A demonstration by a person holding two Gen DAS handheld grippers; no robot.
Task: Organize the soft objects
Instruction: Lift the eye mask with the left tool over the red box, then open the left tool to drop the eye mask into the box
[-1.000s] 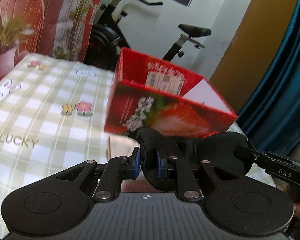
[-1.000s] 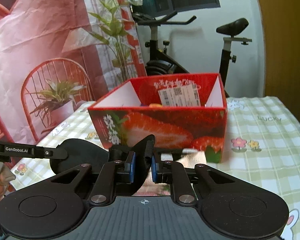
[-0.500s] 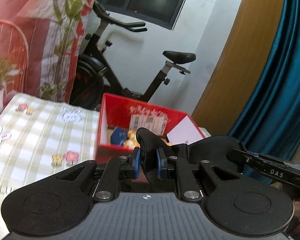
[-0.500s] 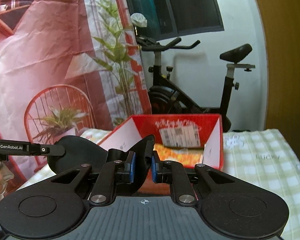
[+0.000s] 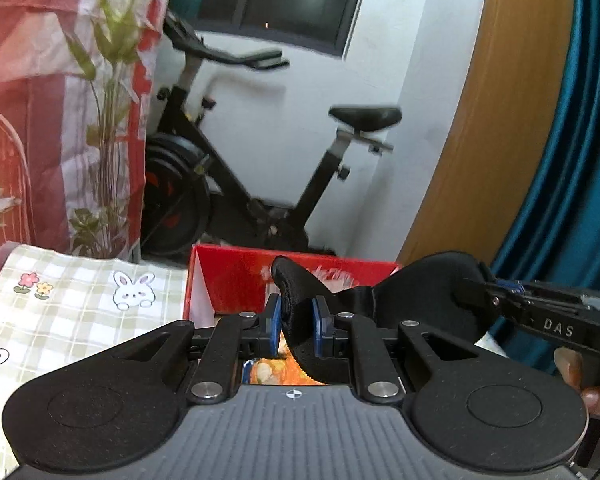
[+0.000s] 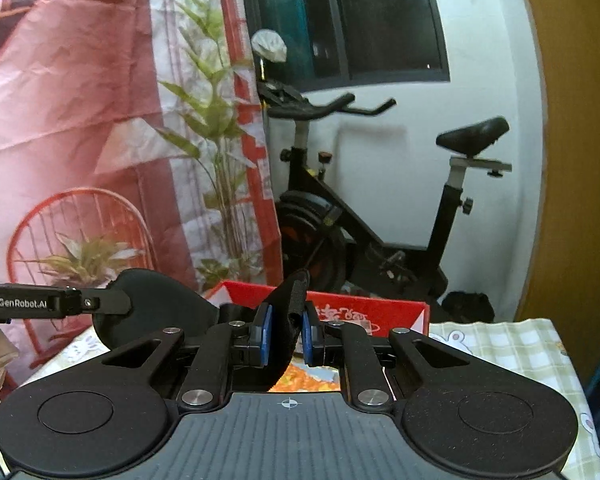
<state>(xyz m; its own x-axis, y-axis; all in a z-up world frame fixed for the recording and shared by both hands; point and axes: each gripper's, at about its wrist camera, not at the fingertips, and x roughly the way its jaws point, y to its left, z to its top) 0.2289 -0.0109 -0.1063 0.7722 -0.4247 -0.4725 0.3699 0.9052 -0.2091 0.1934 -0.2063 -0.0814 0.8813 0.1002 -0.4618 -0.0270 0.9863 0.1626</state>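
Observation:
A black soft eye mask (image 5: 428, 300) hangs stretched between both grippers. My left gripper (image 5: 296, 320) is shut on one folded end of it. My right gripper (image 6: 286, 328) is shut on the other end; in the left wrist view its fingers (image 5: 480, 292) reach in from the right onto the mask's lobe. The right wrist view shows the mask (image 6: 156, 304) running leftward to the left gripper (image 6: 100, 303). Below and just ahead stands the open red strawberry box (image 5: 236, 280) (image 6: 380, 312), with orange soft items (image 5: 276, 372) inside, mostly hidden by the grippers.
The box stands on a table with a green checked cloth (image 5: 80, 312) (image 6: 500, 344). Behind the table are an exercise bike (image 5: 260, 184) (image 6: 360, 220), a red and white backdrop (image 6: 80, 100), a wooden panel and a blue curtain (image 5: 560, 160).
Both grippers have risen and moved toward the box with the mask held between them. The box, seen from the front before, now lies low under the jaws with its inside showing.

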